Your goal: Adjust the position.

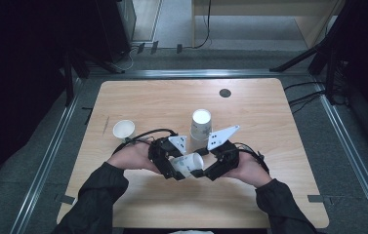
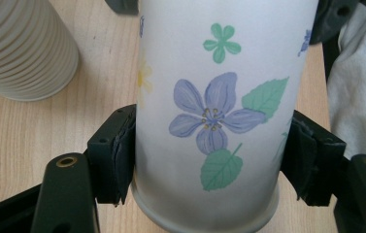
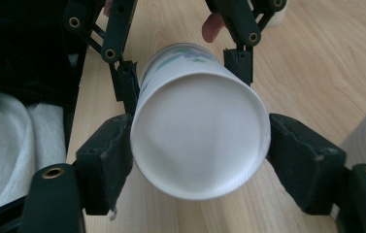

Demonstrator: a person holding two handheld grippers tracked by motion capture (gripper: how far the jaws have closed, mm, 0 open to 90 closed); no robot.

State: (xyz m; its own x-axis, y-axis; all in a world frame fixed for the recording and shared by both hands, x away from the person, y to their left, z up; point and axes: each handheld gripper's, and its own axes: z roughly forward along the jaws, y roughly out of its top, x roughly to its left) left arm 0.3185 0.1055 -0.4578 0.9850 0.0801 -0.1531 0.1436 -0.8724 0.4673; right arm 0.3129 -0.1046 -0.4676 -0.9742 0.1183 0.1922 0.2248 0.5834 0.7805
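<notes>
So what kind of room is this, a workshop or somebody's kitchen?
Probably a lab or recording setup, not a kitchen: a bare wooden table ringed by metal floor rails, cables and dark stands, with paper cups as props.

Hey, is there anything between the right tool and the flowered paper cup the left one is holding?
Nothing visible. The flowered cup, clamped sideways in the left tool, already sits base-first between the right tool's jaws, both pads at its sides.

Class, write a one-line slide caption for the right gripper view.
Both grippers clamp a floral paper cup held sideways above the wooden table.
</notes>
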